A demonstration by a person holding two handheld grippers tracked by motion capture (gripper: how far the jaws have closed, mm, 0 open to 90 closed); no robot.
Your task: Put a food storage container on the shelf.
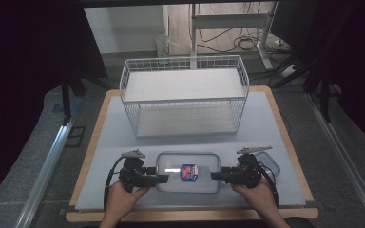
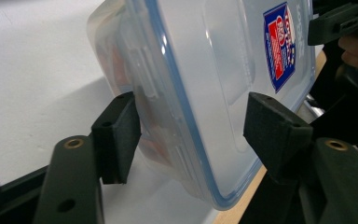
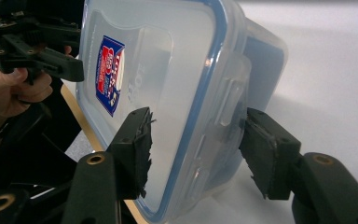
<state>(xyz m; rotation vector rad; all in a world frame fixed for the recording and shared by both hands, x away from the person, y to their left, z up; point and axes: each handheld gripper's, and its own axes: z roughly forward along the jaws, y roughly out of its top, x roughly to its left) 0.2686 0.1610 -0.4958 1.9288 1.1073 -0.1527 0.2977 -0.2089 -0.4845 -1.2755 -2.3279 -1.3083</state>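
on the near edge of the tabletop (image 1: 123, 137), seen from the high view, a clear lidded container (image 1: 187, 172) with a blue seal and a red-and-blue label lies flat between the two tongs. the left tongs (image 1: 164, 179) meet its left short end and the right tongs (image 1: 215, 175) meet its right short end, each held by a hand (image 1: 120, 199) coming in from below. a smaller container with a blue lid (image 1: 269, 161) sits just behind the right tongs. a white wire basket (image 1: 185, 95) stands farther back, well apart from the container.

in the left gripper view, the left tongs (image 2: 191, 130) straddle the short end of the container (image 2: 214, 70): one jaw sits by the latch flap on the side wall, the other stands a little off the lid face. a gap shows at the lid-side pad, so the jaws stand apart around the edge, not yet clamped. the label (image 2: 282, 44) lies farther along the lid, and the other tongs show beyond it.

in the right gripper view, the right tongs (image 3: 196, 140) bracket the opposite end of the container (image 3: 168, 93). the worn pad on the lid side is close to the lid, the other pad is near the latch flap; whether either presses i cannot tell for sure, but light shows between pad and plastic, so they read as apart. the blue-lidded container (image 3: 265, 70) lies right behind.
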